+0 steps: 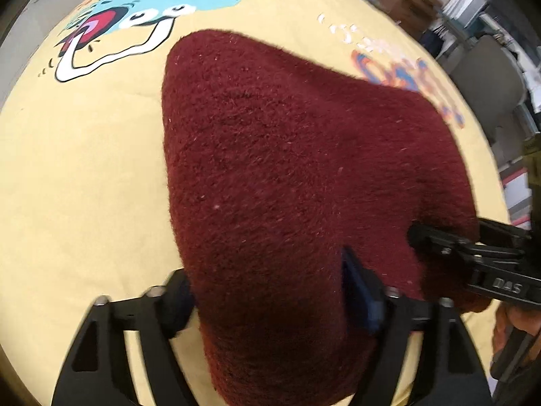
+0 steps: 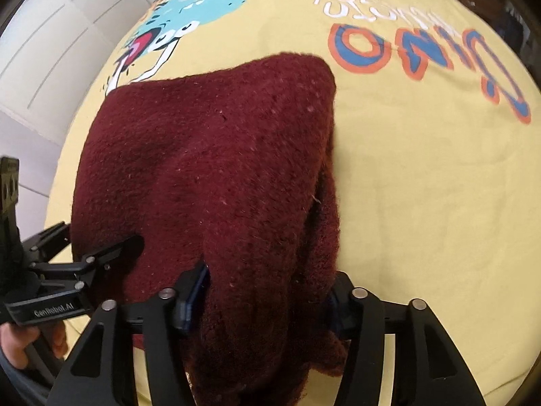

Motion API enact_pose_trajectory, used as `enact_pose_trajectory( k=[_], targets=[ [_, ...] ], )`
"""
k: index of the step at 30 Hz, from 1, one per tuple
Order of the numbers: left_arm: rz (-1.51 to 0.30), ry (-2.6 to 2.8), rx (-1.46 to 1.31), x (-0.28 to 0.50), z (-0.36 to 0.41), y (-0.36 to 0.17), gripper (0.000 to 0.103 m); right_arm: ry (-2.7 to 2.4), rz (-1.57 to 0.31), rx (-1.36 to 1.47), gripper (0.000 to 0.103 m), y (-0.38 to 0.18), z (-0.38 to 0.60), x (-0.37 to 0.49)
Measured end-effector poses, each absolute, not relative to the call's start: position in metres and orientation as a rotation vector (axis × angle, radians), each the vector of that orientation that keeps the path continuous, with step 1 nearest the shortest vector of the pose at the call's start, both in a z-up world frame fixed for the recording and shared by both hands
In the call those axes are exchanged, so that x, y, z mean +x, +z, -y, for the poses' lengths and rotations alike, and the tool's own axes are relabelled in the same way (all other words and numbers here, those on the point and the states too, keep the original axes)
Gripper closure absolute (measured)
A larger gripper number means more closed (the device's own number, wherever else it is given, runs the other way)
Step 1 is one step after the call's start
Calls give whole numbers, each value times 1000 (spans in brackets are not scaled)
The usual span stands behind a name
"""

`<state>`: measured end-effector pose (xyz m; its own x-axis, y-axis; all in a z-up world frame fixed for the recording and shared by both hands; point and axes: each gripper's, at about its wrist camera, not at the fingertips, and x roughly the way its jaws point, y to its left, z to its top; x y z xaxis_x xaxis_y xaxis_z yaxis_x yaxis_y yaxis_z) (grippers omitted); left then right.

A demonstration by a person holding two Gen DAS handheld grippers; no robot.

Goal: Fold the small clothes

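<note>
The maroon knitted garment (image 1: 287, 169) lay as a thick, doubled-over slab on the yellow printed cloth (image 1: 84, 169) that covered the work surface, stretching ahead of both pairs of jaws. Its near edge ran back between them and under the cameras. Both grippers were tipped steeply down at that near edge, side by side, probably because a fold is carried over and laid down by two corners at once.

The left gripper (image 1: 267, 291) had its jaws spread. One pad sat at the garment's outer edge and the other was sunk into a crease of the knit, with a broad span of fabric between. The right gripper (image 2: 265, 291) stood likewise, jaws parted and the bunched, layered side of the garment between them. Neither pair appeared to pinch the wool, so the fabric seemed to rest under its own weight.

Beyond the jaws' tips the far edge of the garment lay flat. Past that, a cartoon dinosaur (image 1: 152, 10) was printed off towards the left jaws' side and orange-and-blue lettering (image 2: 422, 50) towards the right. A hand (image 2: 20, 345) held the left gripper's handle.

The fold looked to be just laid, and smoothing or a further fold likely came next.
</note>
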<state>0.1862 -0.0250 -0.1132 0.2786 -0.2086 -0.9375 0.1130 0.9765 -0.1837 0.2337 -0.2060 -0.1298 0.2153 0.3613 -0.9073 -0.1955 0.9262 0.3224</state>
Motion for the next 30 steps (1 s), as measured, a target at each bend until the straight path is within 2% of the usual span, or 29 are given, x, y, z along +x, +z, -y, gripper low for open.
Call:
enact_pose_trajectory(
  k=[2,6,8,9,11,13,14,19,30],
  targets=[
    [-1283,-204,-101,189,25,-110,25,382,-1279,127,39,-124,206,234],
    [-1289,-175,-116,189,24,-98,20,362,-1234,90,24,-109,211,232],
    [-1286,-175,-113,186,23,-89,5,364,-1204,83,23,-96,216,225],
    [-1284,-173,-108,185,24,-85,1,364,-1190,78,20,-90,216,223],
    [-1264,-168,-98,179,26,-76,1,362,-1170,60,16,-79,220,215],
    [-1243,-177,-98,173,22,-68,1,364,-1154,45,8,-75,221,208],
    [-1229,-176,-106,172,21,-63,1,368,-1152,41,0,-76,222,205],
    [-1217,-145,-94,164,16,-60,1,346,-1147,22,0,-94,223,196],
    [-1220,-78,-97,151,0,-113,0,285,-1158,28,0,-152,250,191]
  ],
)
